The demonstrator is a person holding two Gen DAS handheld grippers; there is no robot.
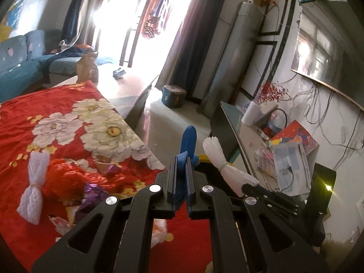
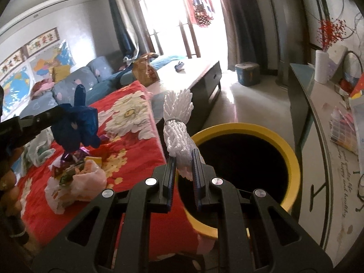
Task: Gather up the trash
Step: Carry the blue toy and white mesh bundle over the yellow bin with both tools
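Note:
My left gripper is shut on a crumpled blue wrapper, which sticks up past its fingertips. In the right wrist view the same blue wrapper hangs above the red quilt, with the left gripper coming in from the left. My right gripper is shut on a white foam net bundle tied with a band, held over the near rim of a yellow-rimmed bin. The white bundle also shows beside the blue wrapper, and a sliver of the bin rim behind them.
A red floral quilt carries a lavender foam net bundle, a purple wrapper and a pink plastic bag of wrappers. A cluttered sideboard stands right of the bin. A low table and a blue box lie beyond.

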